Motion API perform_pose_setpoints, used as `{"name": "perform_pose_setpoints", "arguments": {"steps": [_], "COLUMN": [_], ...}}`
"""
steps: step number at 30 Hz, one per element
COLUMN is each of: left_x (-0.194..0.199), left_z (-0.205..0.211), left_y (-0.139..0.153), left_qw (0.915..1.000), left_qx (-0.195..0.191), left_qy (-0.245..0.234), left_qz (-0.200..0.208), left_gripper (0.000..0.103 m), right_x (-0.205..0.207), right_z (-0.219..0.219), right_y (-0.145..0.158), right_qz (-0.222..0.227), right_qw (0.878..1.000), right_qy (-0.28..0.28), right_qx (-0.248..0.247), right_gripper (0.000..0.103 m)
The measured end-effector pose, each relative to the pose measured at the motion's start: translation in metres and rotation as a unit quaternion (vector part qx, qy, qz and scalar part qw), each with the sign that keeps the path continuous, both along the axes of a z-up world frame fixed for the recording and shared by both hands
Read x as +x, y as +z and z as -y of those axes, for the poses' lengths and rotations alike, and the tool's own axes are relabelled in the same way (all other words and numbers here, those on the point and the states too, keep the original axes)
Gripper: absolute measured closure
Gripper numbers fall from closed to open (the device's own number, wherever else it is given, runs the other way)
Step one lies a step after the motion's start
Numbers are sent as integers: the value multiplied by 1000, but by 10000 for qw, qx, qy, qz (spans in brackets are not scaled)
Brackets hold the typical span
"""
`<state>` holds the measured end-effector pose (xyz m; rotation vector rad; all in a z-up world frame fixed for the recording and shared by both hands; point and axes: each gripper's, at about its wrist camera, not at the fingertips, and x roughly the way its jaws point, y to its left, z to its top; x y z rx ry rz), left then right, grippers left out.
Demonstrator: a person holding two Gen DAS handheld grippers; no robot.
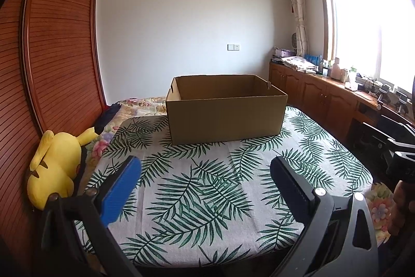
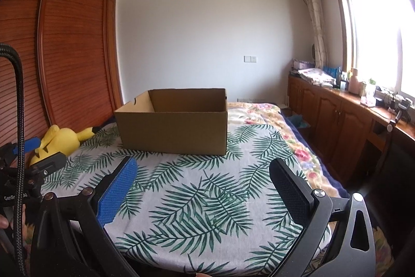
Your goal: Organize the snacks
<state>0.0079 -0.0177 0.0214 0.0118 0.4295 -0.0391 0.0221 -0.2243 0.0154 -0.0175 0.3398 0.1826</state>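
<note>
Left tool [image 1: 205, 168]: fingers spread wide apart, nothing between them, held above the leaf-print cloth [image 1: 207, 199]. Right tool [image 2: 202, 170]: fingers likewise wide apart and empty over the same cloth. Cardboard box [image 1: 225, 116], open at the top, stands on the far part of the cloth; from both cameras only its inner walls show, the floor of the box is hidden, so contents cannot be told. No snacks are seen in either view. The stretch of cloth between the tools and the box's near wall is bare and flat. The cloth lies over a floral bedspread [image 2: 269, 118], which shows beyond the box and along the right side. Left edge: a yellow plush toy [image 1: 54, 168] lies beside the cloth against the slatted wooden wardrobe [image 1: 59, 56], close to the left tool's left finger. Right edge: the bed drops to a gap, then a wooden cabinet [image 2: 337, 121] under the window, its top cluttered with small items. The right wrist view alone shows the box's left wall with its notch, the left tool's body [image 2: 39, 160] near the plush toy, and a braided black cable [image 2: 19, 121] at the left. The left wrist view alone shows dark equipment [image 1: 399, 147] at the bed's right edge.
</note>
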Motion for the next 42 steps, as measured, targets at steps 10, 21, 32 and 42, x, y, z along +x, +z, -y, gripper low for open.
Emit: {"name": "perform_pose_setpoints", "arguments": {"steps": [10,21,32,42], "left_x": [-1,-2,-3,-4], "left_z": [0,2,3,3], "left_y": [0,1,2,4], "left_qw": [10000,10000,10000,10000], "left_qx": [-8,2,-10,-15], "left_qy": [-8,-7,-29,-33], "left_qz": [1,15,28,56], "left_gripper": [2,2,2,2], "right_x": [0,0,0,0], "right_z": [1,1,1,0], "right_y": [-1,-1,-1,-2], "right_qz": [4,-4,-5,-6], "right_qw": [10000,10000,10000,10000], "right_qy": [3,5,8,7], "right_qx": [-3,3,-8,-8], "right_gripper": [0,0,0,0]}}
